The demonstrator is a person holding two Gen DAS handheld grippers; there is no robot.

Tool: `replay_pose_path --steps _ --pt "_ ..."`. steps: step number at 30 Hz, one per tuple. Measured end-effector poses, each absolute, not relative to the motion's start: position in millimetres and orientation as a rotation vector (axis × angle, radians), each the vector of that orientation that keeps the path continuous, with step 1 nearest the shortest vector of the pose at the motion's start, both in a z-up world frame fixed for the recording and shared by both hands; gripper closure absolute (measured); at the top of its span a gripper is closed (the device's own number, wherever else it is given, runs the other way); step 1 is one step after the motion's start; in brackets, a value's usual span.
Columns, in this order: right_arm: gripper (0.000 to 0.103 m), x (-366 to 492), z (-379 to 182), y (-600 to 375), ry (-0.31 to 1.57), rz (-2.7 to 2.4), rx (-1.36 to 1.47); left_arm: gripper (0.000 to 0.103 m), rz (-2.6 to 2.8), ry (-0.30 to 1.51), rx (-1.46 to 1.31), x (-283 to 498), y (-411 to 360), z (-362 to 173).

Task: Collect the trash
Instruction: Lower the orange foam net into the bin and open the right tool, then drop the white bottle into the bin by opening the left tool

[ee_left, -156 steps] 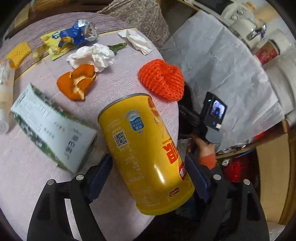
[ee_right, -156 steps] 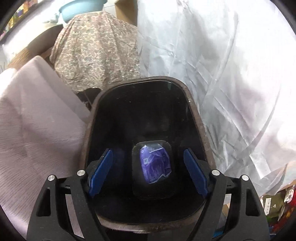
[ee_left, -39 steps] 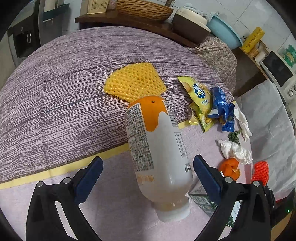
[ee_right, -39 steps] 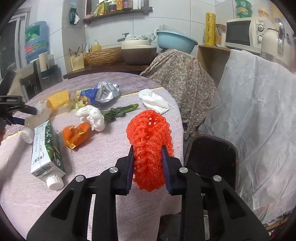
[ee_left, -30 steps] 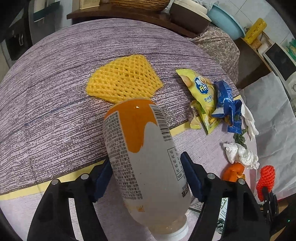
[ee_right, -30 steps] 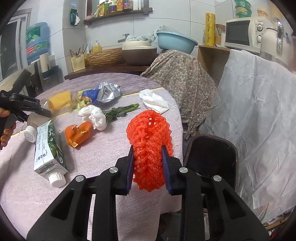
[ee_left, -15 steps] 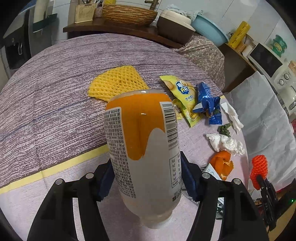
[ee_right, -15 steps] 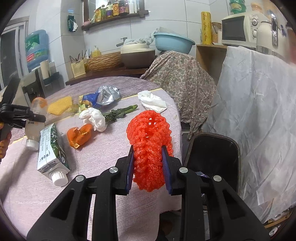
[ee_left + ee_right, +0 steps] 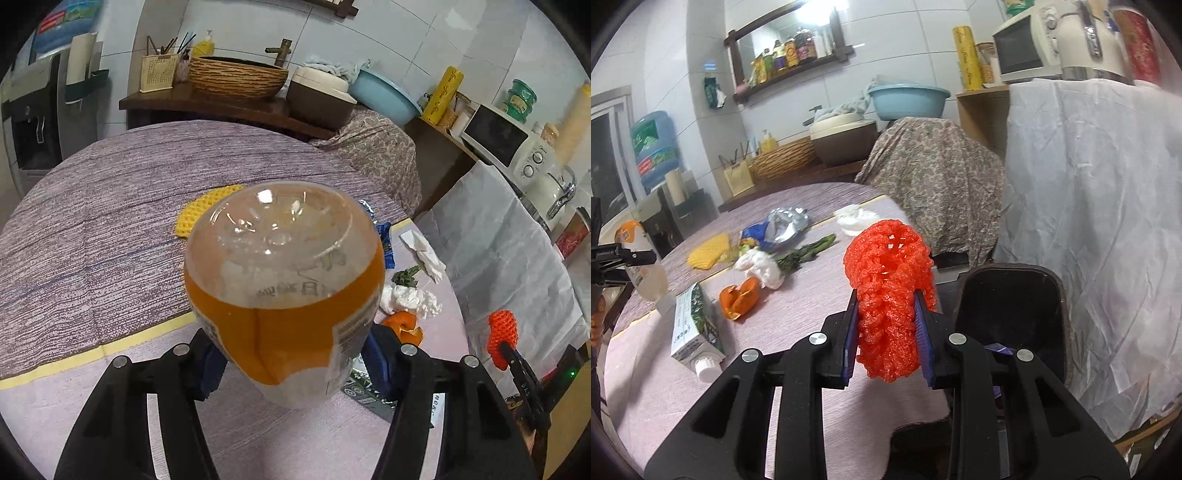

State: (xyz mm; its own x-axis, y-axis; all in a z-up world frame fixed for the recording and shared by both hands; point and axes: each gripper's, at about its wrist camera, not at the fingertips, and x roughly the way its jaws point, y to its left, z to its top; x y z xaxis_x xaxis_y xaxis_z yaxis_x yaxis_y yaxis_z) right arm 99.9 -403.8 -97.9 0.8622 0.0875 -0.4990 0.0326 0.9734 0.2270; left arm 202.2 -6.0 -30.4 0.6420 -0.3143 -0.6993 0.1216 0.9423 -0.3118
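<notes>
table: round table (image 9: 798, 317) sitting under scattered trash
left gripper (image 9: 291, 365): clamping light, slick bottle (image 9: 284, 280) mid-body
right gripper (image 9: 888, 341): squeezing soft foam net (image 9: 890, 295)

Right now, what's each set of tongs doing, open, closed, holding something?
Left tongs: closed on the plastic bottle; the jaws have just been closing on it.
Right tongs: closed on the red foam net.
</notes>
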Motion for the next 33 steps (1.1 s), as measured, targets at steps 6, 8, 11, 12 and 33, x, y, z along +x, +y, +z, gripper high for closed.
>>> replay_pose_path --steps 6,8,11,12,33 --pt "0.075 100.6 -104.8 -438.9 0.530 -0.067 0.270 0.042 -0.290 0.802 -0.225 203.7 -24.1 -11.5" --pt "0.075 107.3 -114.4 -456.2 0.557 -0.106 0.294 0.042 -0.312 0.786 -0.210 202.5 -34.8 -2.9" --pt "0.075 123.2 -140.7 -480.6 0.637 -0.172 0.331 0.042 -0.357 0.761 -0.188 203.1 -54.4 10.1" --pt "0.075 131.1 -155.4 -490.6 0.674 -0.186 0.352 0.042 -0.377 0.753 -0.182 204.4 -63.5 14.9" --pt "0.039 129.3 -249.8 -534.1 0.785 -0.386 0.415 0.042 -0.715 0.954 -0.035 206.0 -329.6 -48.6"
